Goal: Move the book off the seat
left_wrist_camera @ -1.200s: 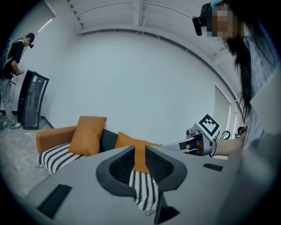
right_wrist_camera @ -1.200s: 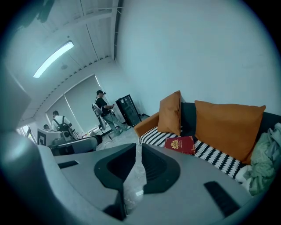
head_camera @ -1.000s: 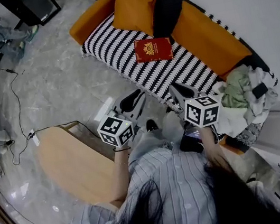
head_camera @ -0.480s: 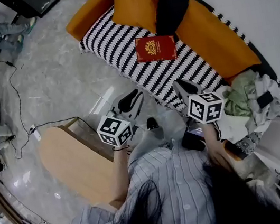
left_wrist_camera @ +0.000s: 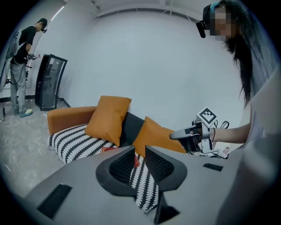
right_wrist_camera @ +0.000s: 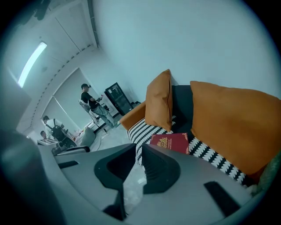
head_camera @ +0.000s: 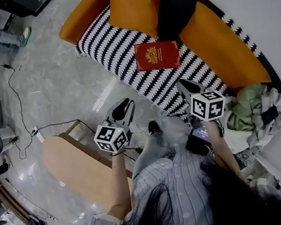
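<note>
A red book with a gold crest lies flat on the black-and-white striped seat of an orange sofa. It also shows in the right gripper view, book, just beyond the jaws. My left gripper hangs over the floor short of the seat's front edge, shut and empty. My right gripper is at the seat's front edge below the book, also shut with nothing in it. In the gripper views, the left gripper and right gripper both point at the sofa.
Two orange cushions lean on the sofa back behind the book. A pile of clothes fills the sofa's right end. A light wooden table stands on the left near my legs. A cable runs over the floor. A person stands far off.
The head view has shifted a little, so the sofa and book sit slightly lower in frame. Both grippers have edged a bit nearer the seat and stay shut.
</note>
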The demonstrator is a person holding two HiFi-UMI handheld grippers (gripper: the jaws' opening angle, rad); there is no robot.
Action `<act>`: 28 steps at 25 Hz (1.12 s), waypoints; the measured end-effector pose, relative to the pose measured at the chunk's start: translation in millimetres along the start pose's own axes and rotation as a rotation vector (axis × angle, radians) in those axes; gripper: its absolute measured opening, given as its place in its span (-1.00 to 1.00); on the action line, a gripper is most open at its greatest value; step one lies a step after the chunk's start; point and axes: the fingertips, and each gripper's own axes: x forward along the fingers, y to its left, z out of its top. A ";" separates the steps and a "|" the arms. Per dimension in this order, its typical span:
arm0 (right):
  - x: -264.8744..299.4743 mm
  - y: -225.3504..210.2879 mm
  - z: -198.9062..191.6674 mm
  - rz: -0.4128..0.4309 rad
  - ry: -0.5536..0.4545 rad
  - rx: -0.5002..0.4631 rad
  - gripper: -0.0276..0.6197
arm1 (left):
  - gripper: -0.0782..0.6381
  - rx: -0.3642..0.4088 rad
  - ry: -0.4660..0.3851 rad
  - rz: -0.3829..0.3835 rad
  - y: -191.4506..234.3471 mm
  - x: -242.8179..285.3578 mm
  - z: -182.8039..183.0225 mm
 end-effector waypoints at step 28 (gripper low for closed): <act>219.5 -217.8 -45.7 -0.034 0.171 0.072 -0.74 | -0.48 -0.117 0.370 -0.043 153.1 223.1 -114.6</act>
